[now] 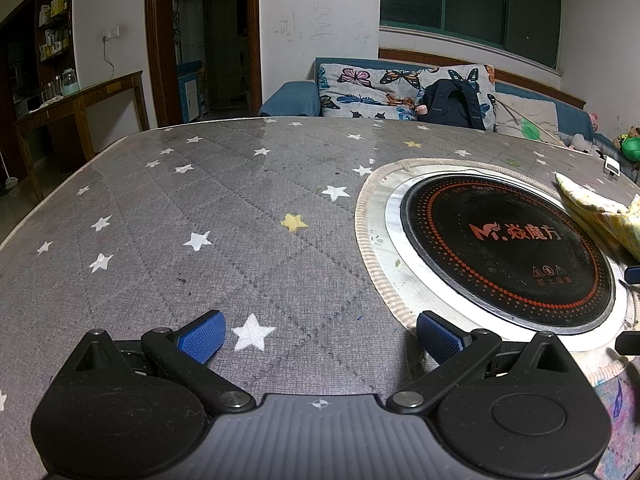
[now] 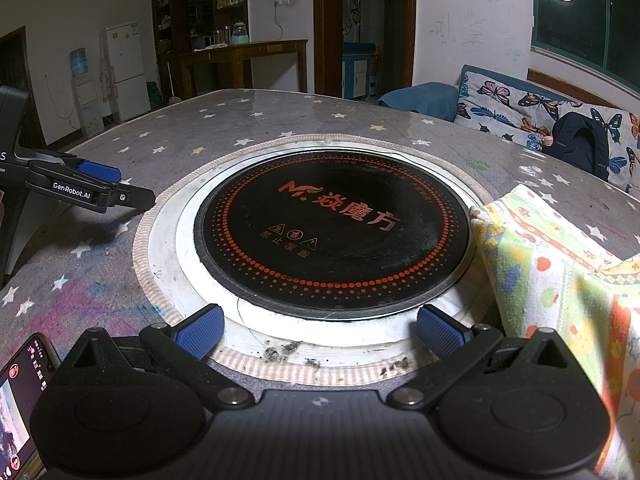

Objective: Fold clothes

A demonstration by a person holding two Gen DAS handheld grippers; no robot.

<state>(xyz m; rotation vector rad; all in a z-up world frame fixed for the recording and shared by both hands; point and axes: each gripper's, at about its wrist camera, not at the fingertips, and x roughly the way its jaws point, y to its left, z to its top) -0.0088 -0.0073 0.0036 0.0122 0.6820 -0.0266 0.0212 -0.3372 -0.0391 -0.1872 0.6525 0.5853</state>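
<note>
A yellow and green patterned garment (image 2: 560, 272) lies crumpled on the table at the right, its edge reaching the cooktop ring; a corner of the same garment (image 1: 604, 210) shows at the far right of the left wrist view. My right gripper (image 2: 320, 334) is open above the near rim of the cooktop, with nothing between its blue pads, and the cloth lies just right of it. My left gripper (image 1: 320, 336) is open over the grey star tablecloth (image 1: 200, 220), empty. From the right wrist view, the left gripper (image 2: 120, 184) appears at the left edge, open.
A round black induction cooktop (image 2: 332, 232) with orange markings is set in the table's middle, ringed by a white rim. A phone (image 2: 20, 392) lies at the near left corner. A sofa (image 1: 400, 88) with butterfly cushions and a dark backpack (image 1: 452, 104) stands behind the table.
</note>
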